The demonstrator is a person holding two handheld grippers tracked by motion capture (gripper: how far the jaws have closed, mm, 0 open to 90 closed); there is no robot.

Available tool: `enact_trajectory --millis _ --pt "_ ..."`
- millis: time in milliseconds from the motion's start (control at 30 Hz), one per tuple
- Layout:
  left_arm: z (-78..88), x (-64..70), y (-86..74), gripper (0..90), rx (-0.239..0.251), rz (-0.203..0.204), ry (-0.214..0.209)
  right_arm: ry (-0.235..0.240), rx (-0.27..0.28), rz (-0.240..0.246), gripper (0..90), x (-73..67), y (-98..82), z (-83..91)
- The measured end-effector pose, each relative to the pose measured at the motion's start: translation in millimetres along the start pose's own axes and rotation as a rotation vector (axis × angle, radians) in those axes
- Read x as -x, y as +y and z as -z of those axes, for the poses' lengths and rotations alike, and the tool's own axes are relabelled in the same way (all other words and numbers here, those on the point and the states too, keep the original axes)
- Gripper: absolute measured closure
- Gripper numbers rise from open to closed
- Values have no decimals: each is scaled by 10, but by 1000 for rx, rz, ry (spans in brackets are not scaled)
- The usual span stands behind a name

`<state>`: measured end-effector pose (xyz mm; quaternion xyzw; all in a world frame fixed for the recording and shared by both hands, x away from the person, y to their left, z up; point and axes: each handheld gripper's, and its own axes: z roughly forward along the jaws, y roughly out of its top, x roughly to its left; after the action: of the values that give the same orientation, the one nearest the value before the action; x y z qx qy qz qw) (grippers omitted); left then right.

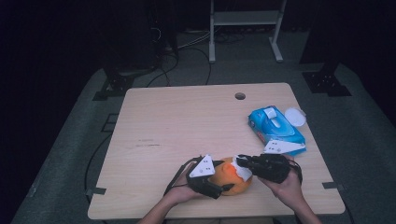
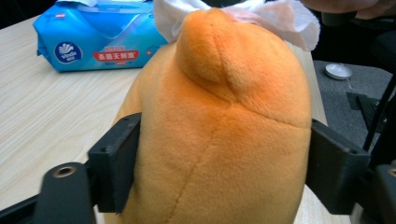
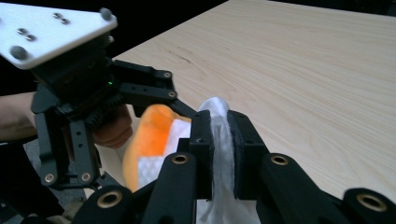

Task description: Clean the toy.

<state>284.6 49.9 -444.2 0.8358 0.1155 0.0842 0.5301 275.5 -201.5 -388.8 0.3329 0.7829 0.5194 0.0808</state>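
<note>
The pale wooden tabletop (image 1: pixel 187 126) is seen spread wide, and near its front edge the orange plush toy (image 1: pixel 233 179) is found lying between the two hands. Farther back on the right, a blue pack of wet wipes (image 1: pixel 275 128) is laid flat, with a small round white lid (image 1: pixel 295 116) set just beside it. The plush toy is gripped by the left tongs (image 1: pixel 224 186): in the left gripper view its soft body (image 2: pixel 219 135) is pressed on both flanks by the black jaws, which are held about half apart around it, and the fabric is squeezed in slightly where they meet it. From the opposite side, the toy's top is met by the right tongs (image 1: pixel 242 163), whose jaws are clamped nearly together on a white wipe (image 3: pixel 219 140); in the right gripper view the wipe is pinched thin between the two pads, with folds spilling out above and below. The wipe (image 2: pixel 275 16) is laid against the upper end of the toy, draped over its rounded tip. The left tongs' grey three-cornered plate (image 1: pixel 203 166) is seen just beside the toy.
</note>
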Motion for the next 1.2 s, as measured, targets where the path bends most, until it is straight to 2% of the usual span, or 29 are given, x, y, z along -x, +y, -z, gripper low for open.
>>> enact_trajectory --millis 100,200,400,500,600,700,867,933,1067,1200 --pt "3 -7 8 257 -1 11 8 -15 -8 -27 799 113 -47 18" --pt "18 -44 4 278 8 45 7 -21 -10 -65 798 205 -97 55" --pt "39 -121 -38 285 42 126 -10 -21 -8 -46 796 153 -74 68" --pt "41 -113 -17 292 41 125 3 -12 -11 -49 796 186 -77 82" --pt "63 -133 -6 301 57 145 16 -38 -19 -43 794 225 -100 128" --pt "127 -170 1 312 79 172 35 -71 -44 -57 794 334 -182 194" --pt "241 -234 39 321 95 162 91 -138 -92 -90 794 581 -341 338" --pt "277 -257 63 323 99 154 111 -151 -105 -117 786 669 -435 398" --pt "329 -292 79 323 76 120 170 -176 -128 -138 741 779 -551 445" --pt "353 -324 54 323 40 84 239 -184 -143 -156 686 849 -612 387"
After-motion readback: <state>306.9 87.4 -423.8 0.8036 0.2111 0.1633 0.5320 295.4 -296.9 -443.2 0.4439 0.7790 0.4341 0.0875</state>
